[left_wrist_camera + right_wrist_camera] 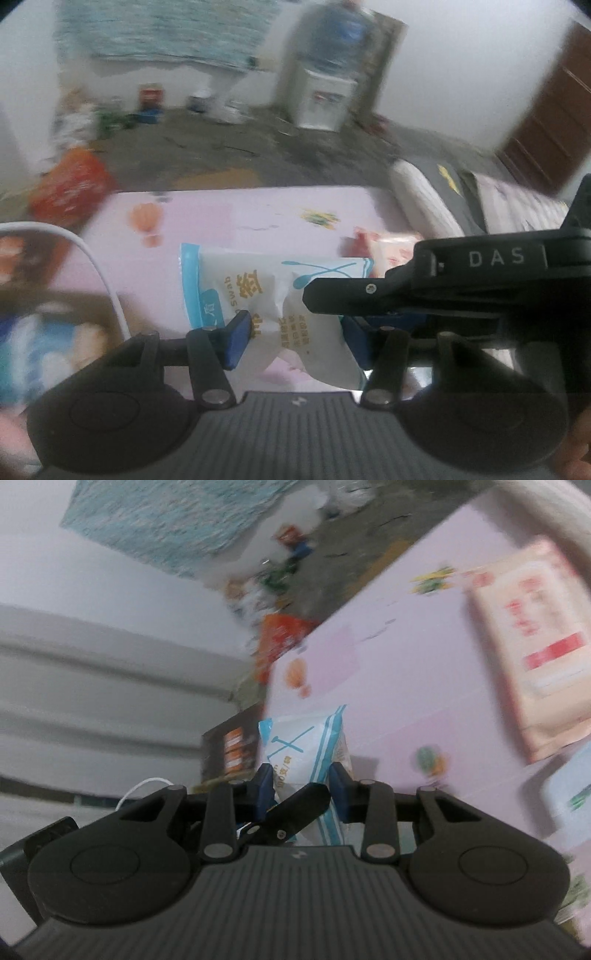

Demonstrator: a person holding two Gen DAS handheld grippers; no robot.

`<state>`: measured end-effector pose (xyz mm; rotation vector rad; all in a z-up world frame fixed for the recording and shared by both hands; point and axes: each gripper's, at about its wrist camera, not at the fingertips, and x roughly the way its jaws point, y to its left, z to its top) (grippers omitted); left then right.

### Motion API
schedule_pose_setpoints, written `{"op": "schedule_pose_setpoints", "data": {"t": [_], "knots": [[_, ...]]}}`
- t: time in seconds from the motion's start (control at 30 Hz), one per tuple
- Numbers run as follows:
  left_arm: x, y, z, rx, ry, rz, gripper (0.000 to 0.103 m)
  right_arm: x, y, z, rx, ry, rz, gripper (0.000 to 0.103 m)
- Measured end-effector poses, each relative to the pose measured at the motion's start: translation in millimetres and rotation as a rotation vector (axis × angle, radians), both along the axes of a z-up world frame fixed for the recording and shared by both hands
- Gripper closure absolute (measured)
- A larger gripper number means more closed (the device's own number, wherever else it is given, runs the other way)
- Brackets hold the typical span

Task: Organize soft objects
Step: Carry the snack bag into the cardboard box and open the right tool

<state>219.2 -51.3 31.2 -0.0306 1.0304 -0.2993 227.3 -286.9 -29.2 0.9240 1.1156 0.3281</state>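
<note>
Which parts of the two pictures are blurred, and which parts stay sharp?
Left wrist view: the left gripper and the cotton swab bag it holds are sharp, and the bag's print is readable; the water dispenser and floor behind are smeared. Right wrist view: the right gripper and the same bag are fairly sharp; the pink table and the pink packet on it are streaked.

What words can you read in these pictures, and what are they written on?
"DAS": on the right gripper, seen from the left wrist camera.
"Swab": on the white and blue packet, which both grippers hold.
Large yellow characters and small print on the packet: too blurred to read.
Red print on the beige pack on the pink table: too blurred.
</note>
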Motion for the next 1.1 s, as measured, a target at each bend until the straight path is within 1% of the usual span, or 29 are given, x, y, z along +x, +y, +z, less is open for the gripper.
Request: {"op": "schedule_pose_setpoints", "data": {"t": [0.13,0.23,0.33,0.43,0.57,0.67,0.73,0.8,0.9,0.93,1.0,1.1], "knots": [[-40,62,28,0.048,-0.026,0.141,0.047,-5,62,22,0.028,-0.017,0.106,0.071],[-73,116,40,0.079,-0.020,0.243,0.047,-14,126,32,0.066,-0.008,0.208,0.071],[-106,170,38,0.103,0.015,0.333,0.047,-26,187,29,0.102,0.022,0.292,0.071],[-132,216,20,0.117,0.072,0.398,0.047,-46,251,15,0.107,0.064,0.368,0.071],[-148,260,-20,0.133,0.172,0.409,0.047,-74,316,-21,0.085,0.137,0.419,0.071],[-153,282,-54,0.140,0.253,0.397,0.047,-89,344,-53,0.062,0.212,0.412,0.071],[-158,290,-72,0.145,0.284,0.378,0.047,-97,355,-73,0.047,0.256,0.398,0.071],[-159,296,-87,0.155,0.307,0.364,0.047,-104,364,-89,0.020,0.282,0.385,0.072],[-158,296,-96,0.182,0.330,0.330,0.044,-113,370,-108,-0.007,0.321,0.350,0.072],[-157,297,-98,0.179,0.338,0.322,0.044,-114,371,-111,-0.016,0.329,0.343,0.072],[-158,298,-98,0.171,0.346,0.314,0.040,-118,375,-116,-0.053,0.330,0.338,0.072],[-157,300,-97,0.185,0.335,0.301,0.035,-117,378,-121,-0.064,0.326,0.338,0.072]]}}
